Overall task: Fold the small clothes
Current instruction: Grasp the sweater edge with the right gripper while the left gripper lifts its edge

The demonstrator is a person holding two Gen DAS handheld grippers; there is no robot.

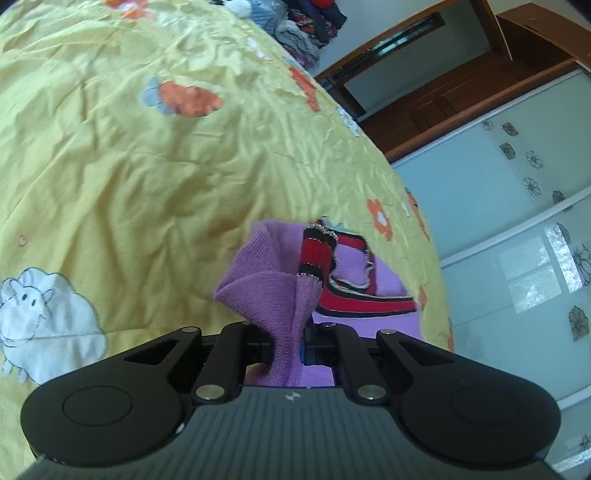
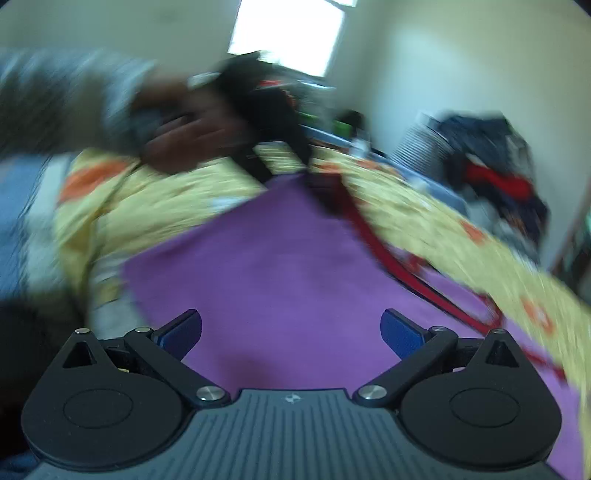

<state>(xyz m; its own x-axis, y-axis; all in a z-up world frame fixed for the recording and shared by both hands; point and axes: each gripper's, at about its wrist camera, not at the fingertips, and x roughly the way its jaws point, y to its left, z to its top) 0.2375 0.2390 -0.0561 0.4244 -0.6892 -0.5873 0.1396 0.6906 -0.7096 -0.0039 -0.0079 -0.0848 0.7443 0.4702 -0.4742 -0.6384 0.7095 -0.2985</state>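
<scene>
A small purple knit sweater point(image 1: 266, 280) with red, black and white striped trim point(image 1: 317, 251) lies on the yellow bedsheet point(image 1: 155, 166). My left gripper point(image 1: 290, 347) is shut on a fold of the purple sleeve and lifts it off the sheet. In the blurred right wrist view the purple sweater point(image 2: 280, 280) spreads flat below my right gripper point(image 2: 291, 332), which is open and empty just above it. The red trim point(image 2: 399, 258) runs along the sweater's right side. The left gripper and the hand holding it point(image 2: 229, 122) show at the far end.
A pile of other clothes point(image 1: 295, 22) sits at the bed's far end and also shows in the right wrist view point(image 2: 491, 173). A wooden door point(image 1: 461, 85) and a sliding wardrobe point(image 1: 517, 240) stand beyond the bed's right edge.
</scene>
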